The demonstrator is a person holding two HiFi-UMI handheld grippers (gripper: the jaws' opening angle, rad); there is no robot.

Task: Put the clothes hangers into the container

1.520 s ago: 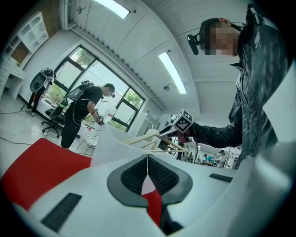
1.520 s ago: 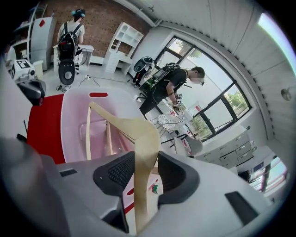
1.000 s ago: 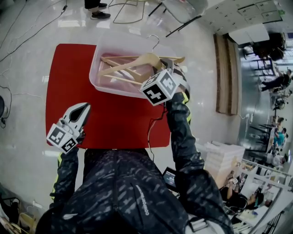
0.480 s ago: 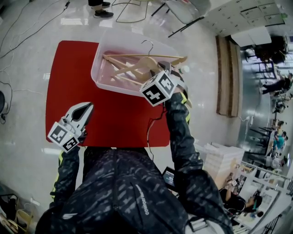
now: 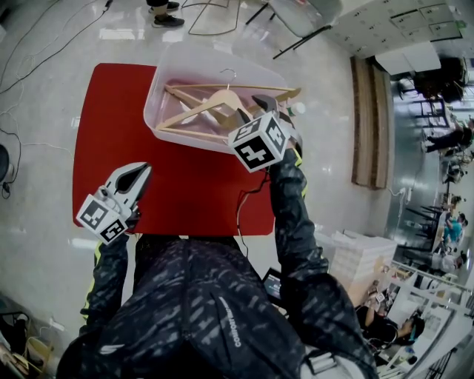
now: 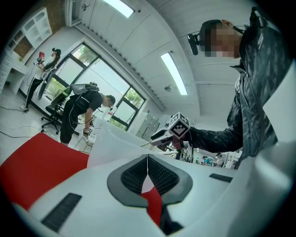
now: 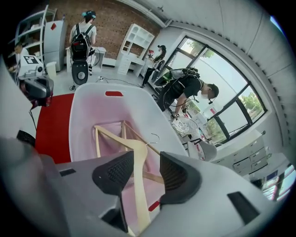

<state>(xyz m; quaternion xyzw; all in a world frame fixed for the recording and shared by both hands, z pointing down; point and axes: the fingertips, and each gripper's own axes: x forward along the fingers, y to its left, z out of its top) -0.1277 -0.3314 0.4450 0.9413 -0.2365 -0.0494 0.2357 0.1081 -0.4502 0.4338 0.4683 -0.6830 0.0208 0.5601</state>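
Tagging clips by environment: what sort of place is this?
Likely an open lab or office workspace, not a home: white lockers along a wall, cables trailing over the glossy floor, large windows, and other people working nearby.

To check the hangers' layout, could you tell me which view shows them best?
Head view: the hangers show nearly whole in the container. Right gripper view: jaws cover parts. Left gripper view: the container's wall hides them.
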